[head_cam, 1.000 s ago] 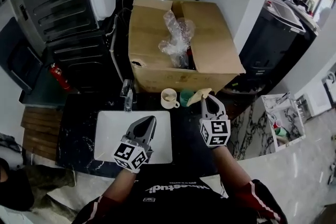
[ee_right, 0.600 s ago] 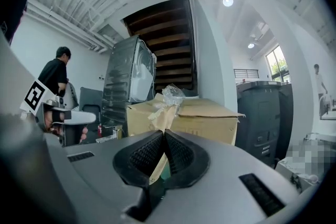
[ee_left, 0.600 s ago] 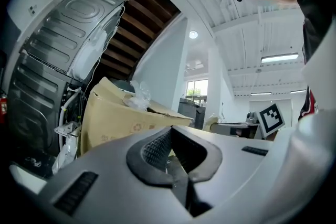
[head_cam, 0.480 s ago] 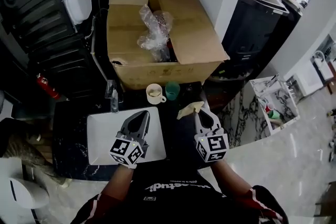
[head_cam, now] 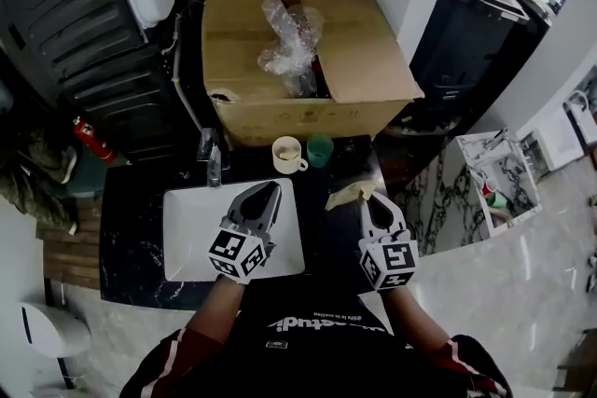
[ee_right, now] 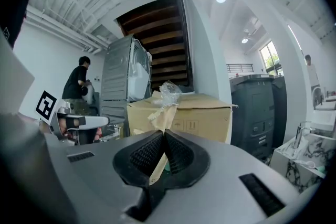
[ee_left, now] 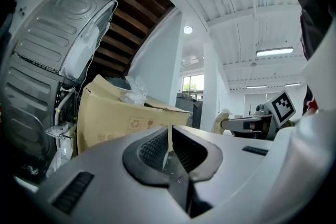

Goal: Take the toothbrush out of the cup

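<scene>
A white cup (head_cam: 287, 154) and a green cup (head_cam: 320, 149) stand on the dark counter in front of a cardboard box (head_cam: 308, 61). I cannot make out a toothbrush in either cup. My left gripper (head_cam: 269, 188) hovers over the white sink (head_cam: 187, 238), its jaws shut with nothing in them (ee_left: 169, 131). My right gripper (head_cam: 374, 198) is to the right of the sink and nearer than the cups. It is shut on a beige scrap of cloth or paper (head_cam: 347, 194), which sticks up between its jaws (ee_right: 164, 135) in the right gripper view.
A faucet (head_cam: 213, 158) stands at the sink's far left corner. Crumpled plastic wrap (head_cam: 291, 37) lies in the open box. A washing machine (head_cam: 84, 5) is at the left and a dark appliance (head_cam: 476, 33) at the right. A person (ee_right: 79, 84) stands by the washer.
Both grippers have drawn back toward me, away from the cups. The right one carried the beige scrap along. Both stayed shut.
</scene>
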